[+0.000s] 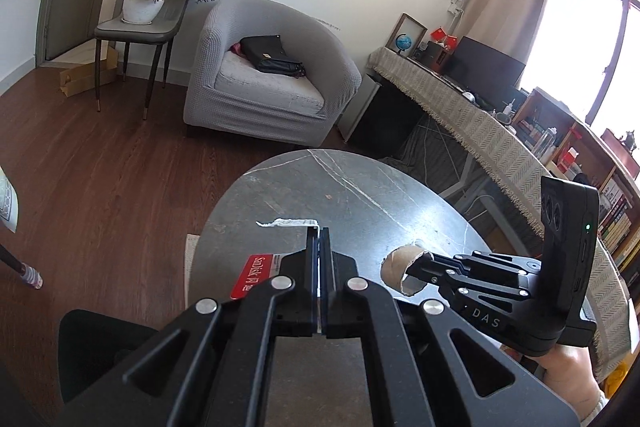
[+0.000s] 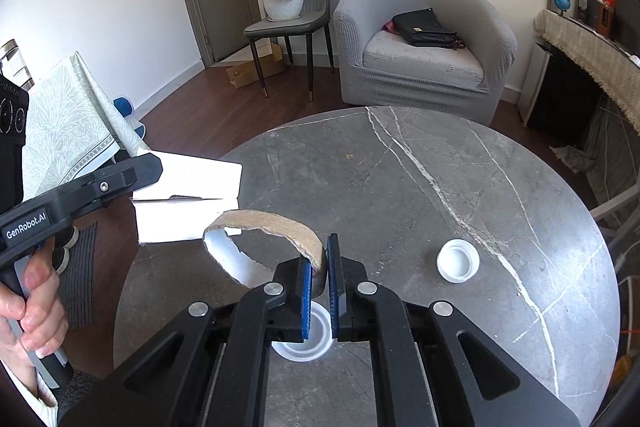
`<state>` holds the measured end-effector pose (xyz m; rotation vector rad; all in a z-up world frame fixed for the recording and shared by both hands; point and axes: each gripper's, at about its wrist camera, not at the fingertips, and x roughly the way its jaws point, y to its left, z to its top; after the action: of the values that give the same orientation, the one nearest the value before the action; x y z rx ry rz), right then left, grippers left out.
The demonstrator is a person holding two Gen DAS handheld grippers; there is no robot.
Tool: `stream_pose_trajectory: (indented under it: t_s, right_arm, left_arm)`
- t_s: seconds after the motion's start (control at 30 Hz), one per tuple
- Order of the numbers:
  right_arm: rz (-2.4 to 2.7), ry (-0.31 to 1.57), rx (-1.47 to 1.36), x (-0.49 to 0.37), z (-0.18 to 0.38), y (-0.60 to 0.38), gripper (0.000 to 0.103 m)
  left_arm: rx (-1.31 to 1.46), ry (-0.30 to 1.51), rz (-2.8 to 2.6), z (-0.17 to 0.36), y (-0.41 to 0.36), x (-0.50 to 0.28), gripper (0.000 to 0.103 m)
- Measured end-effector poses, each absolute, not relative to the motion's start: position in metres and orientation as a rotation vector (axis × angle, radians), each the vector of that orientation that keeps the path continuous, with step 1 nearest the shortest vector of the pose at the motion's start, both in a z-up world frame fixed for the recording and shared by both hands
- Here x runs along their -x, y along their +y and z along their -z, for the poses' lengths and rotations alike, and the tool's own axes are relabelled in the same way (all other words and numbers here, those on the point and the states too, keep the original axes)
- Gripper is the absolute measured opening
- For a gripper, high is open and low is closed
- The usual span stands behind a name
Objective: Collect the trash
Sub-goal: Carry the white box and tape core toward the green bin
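My left gripper (image 1: 319,233) is shut on a thin red and white SanDisk card package (image 1: 256,275), which it holds off the round grey marble table (image 1: 340,187). From the right wrist view the same package (image 2: 188,203) shows its white back, pinched by the left gripper (image 2: 150,169) over the table's left edge. My right gripper (image 2: 320,259) is shut on the wall of a torn brown cardboard ring (image 2: 264,223), also lifted; the left wrist view shows this ring (image 1: 398,267) in the right gripper (image 1: 418,267). Two white bottle caps lie on the table, one (image 2: 458,261) at the right and one (image 2: 302,345) under my right fingers.
A grey armchair (image 2: 424,67) with a black bag stands beyond the table. A chair with a potted plant (image 2: 284,3) is by the door. A cloth-covered desk (image 1: 480,115) runs along the right wall. A cloth-draped table (image 2: 68,131) stands at the left, over wood floor.
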<state>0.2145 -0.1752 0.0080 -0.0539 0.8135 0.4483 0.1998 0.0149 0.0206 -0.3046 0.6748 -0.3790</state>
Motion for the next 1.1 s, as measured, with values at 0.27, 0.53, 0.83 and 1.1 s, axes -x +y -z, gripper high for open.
stream_pose_trajectory:
  t_s: [0.27,0.53,0.83,1.1]
  right_arm:
    - [-0.508,0.808,0.071,-0.214,-0.014,-0.131,0.007]
    - [-0.582,0.811,0.057,-0.214,-0.019,-0.095,0.007]
    - [-0.625,0.83,0.064,-0.216,-0.019,-0.06,0.007]
    - [-0.658,0.856,0.101,-0.215,-0.014,-0.03,0.007]
  left_arm:
    - [0.226,0.655,0.292,-0.026,0.052,-0.182,0.001]
    - [0.153,0.685,0.202,-0.016,0.082,-0.173,0.001]
    - [0.116,0.746,0.14,0.007,0.118,-0.166,0.001]
    - [0.079,0.832,0.086,0.036,0.146,-0.16,0.001]
